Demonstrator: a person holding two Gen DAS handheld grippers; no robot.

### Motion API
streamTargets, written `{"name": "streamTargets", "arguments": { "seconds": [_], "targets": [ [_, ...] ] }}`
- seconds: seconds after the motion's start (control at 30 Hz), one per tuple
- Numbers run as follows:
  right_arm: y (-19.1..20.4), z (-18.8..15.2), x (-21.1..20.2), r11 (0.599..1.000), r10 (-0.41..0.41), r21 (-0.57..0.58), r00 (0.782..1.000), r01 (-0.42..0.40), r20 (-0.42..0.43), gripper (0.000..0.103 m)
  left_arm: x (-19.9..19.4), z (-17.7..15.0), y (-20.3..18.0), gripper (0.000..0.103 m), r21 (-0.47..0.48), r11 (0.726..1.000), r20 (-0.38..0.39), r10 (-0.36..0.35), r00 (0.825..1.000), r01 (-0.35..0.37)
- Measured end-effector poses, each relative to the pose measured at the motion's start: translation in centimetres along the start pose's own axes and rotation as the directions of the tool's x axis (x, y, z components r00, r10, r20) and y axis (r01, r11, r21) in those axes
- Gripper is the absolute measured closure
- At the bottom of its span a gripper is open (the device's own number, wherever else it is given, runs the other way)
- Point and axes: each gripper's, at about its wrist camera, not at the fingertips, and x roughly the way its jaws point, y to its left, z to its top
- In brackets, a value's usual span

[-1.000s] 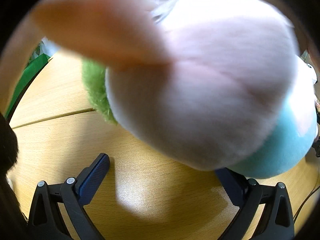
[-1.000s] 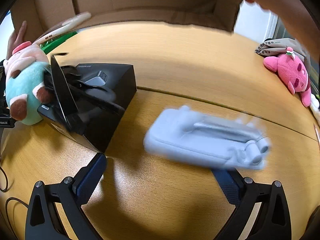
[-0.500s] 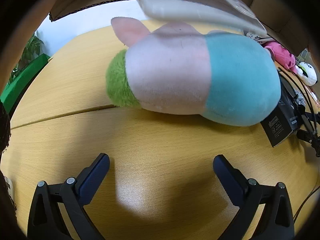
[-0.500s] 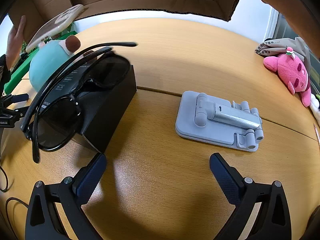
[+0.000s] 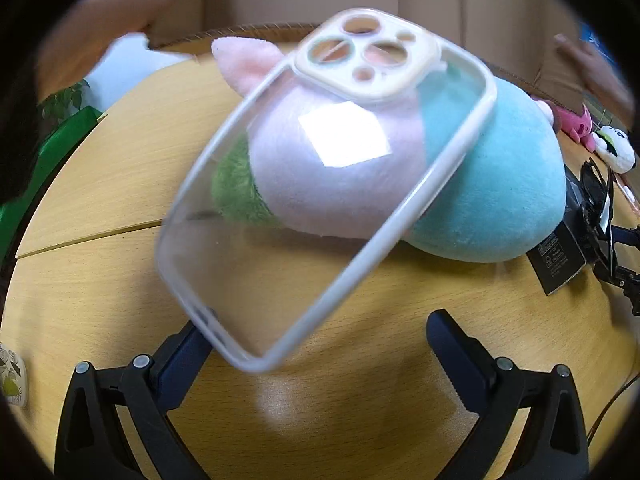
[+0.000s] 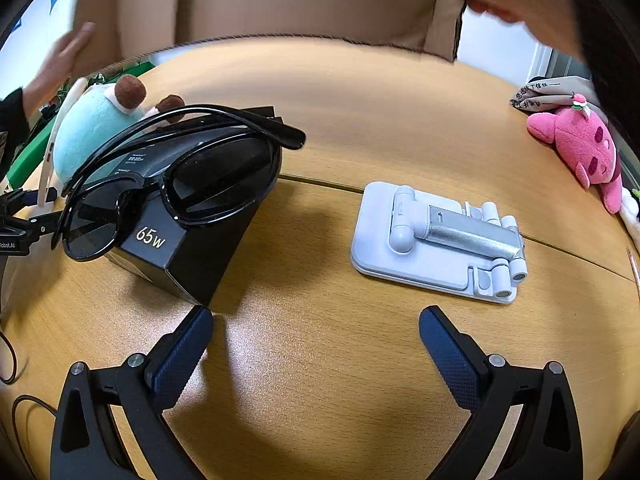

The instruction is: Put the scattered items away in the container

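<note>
In the left wrist view a clear phone case [image 5: 320,208] is tilted in mid-air, blurred, in front of a pink, teal and green plush toy [image 5: 480,184] lying on the wooden table. My left gripper [image 5: 316,344] is open below it, holding nothing. In the right wrist view black sunglasses [image 6: 176,184] rest on a black 65W box [image 6: 192,256], with a grey phone stand [image 6: 436,240] flat on the table. My right gripper [image 6: 316,336] is open and empty in front of them. A cardboard box [image 6: 280,0] is held by hands above the far table.
A pink plush [image 6: 584,152] lies at the far right edge beside a printed pouch [image 6: 548,92]. The teal plush [image 6: 88,128] sits behind the black box. Cables [image 6: 16,360] lie at the left. A green object [image 5: 52,148] sits at the far left.
The phone case has dropped from above the plush to right in front of my left gripper. The sunglasses have settled on the black box. The cardboard box and hands have shifted.
</note>
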Motion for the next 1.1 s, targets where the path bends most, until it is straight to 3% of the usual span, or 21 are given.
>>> {"name": "streamTargets", "arguments": {
  "seconds": [1.1],
  "targets": [
    [0.27,-0.32,0.05,1.000,0.014,-0.019,1.000,-0.014,0.001,0.000,-0.14,-0.22,0.20,0.000,0.032,0.999,-0.001,-0.022,1.000,0.022]
  ]
}}
